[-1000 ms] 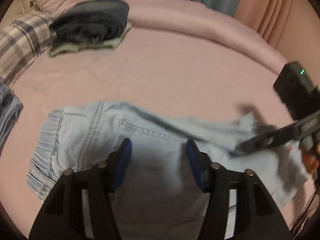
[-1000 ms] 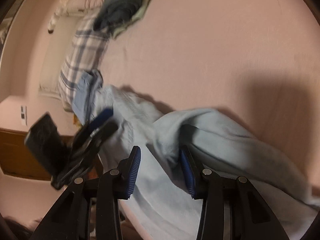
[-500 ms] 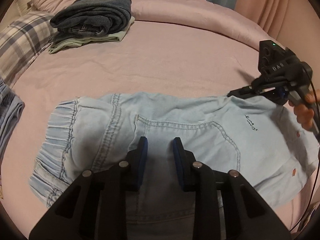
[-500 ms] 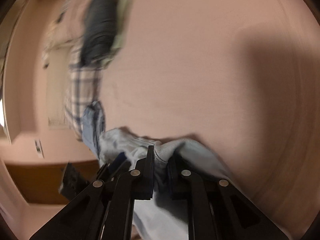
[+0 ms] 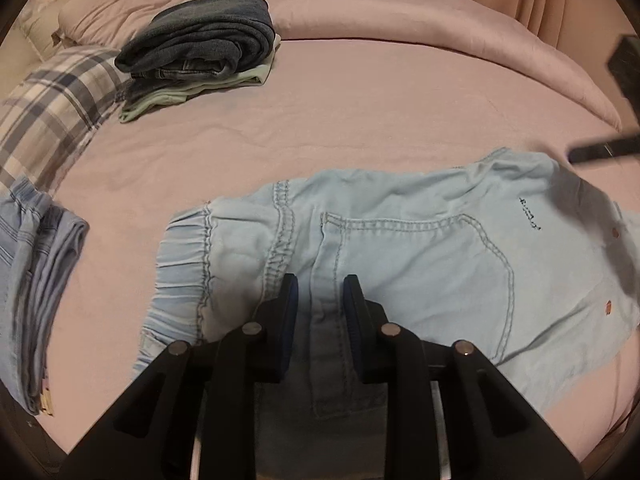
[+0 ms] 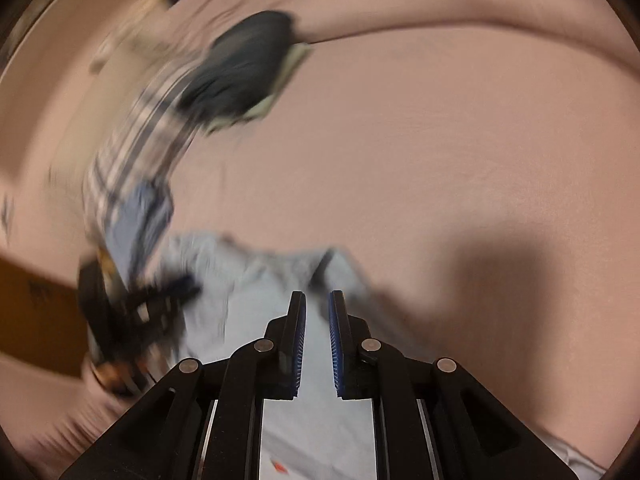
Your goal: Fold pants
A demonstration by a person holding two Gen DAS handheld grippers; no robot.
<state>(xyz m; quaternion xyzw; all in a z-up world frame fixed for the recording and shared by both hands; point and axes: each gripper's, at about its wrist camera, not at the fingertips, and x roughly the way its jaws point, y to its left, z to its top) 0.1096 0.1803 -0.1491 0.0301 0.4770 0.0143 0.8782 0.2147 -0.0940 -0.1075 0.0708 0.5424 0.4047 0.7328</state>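
Your left gripper (image 5: 319, 285) hangs low over the pants (image 5: 400, 248), pale denim lying flat across the near part of the pink bed (image 5: 360, 112), elastic waistband to the left, back pocket facing up w/ heavy double stitching. The blue pads (image 5: 290, 300) stand a little apart, straddling a strip of the fabric near the pocket's left edge; can't tell from this view whether they actually pinch it. There's a small dark embroidered mark on the pants toward the right end, too small & skewed to read; two small reddish studs sit near the right hem. Your right gripper (image 6: 317, 300) shows in its own cam w/ pads (image 6: 334, 332) slightly apart & nothing between them, poised just above the pants' pale cloth; that view is badly motion-blurred. In the left cam it appears only as a dark blurred shape at the right edge, beside the pants' far right corner. Further back on the bed: a stack (image 5: 200, 52) of dark folded jeans on a pale green garment, next to a plaid pillow (image 5: 52, 108). At the far left edge, another folded light-blue denim piece (image 5: 36, 280). A rolled pink duvet (image 5: 400, 12) runs along the back. No readable brands or labels anywhere.
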